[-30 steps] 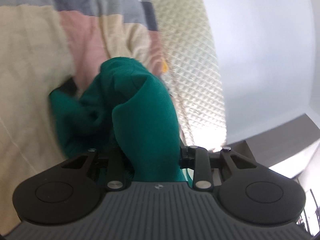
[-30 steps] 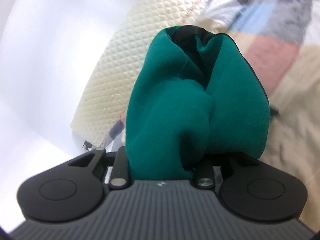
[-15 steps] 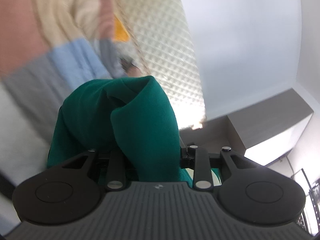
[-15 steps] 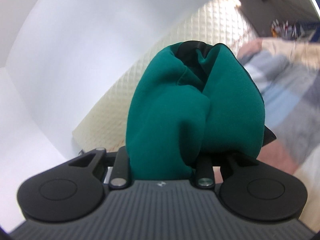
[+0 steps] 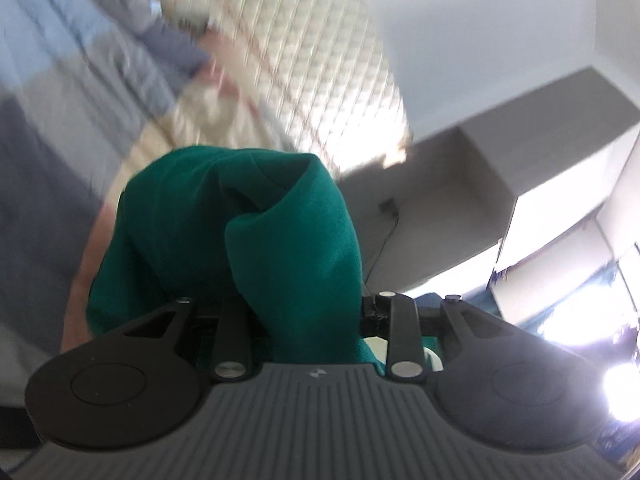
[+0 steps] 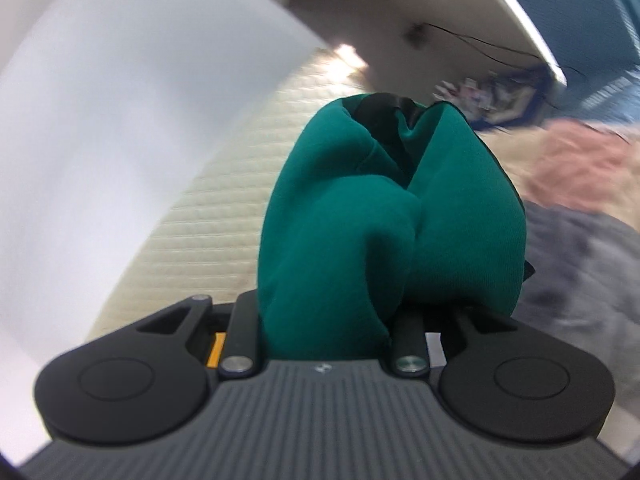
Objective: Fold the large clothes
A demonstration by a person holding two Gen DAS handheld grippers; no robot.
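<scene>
Two grippers each clamp a bunched fold of one green garment [image 5: 288, 240]. On the left gripper [image 5: 316, 320] the fingers are closed partway, their tips buried under the cloth that fills the gap. The right gripper [image 6: 332, 320] grips a thicker wad [image 6: 384, 232] the same way. Cloth hangs lifted above a blurred patchwork bedspread [image 5: 60, 92], with a quilted cream headboard [image 5: 332, 64] and white wall [image 6: 120, 100] beyond.

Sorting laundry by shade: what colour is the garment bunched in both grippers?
Solid dark green garment; clearest in the right wrist view.
</scene>
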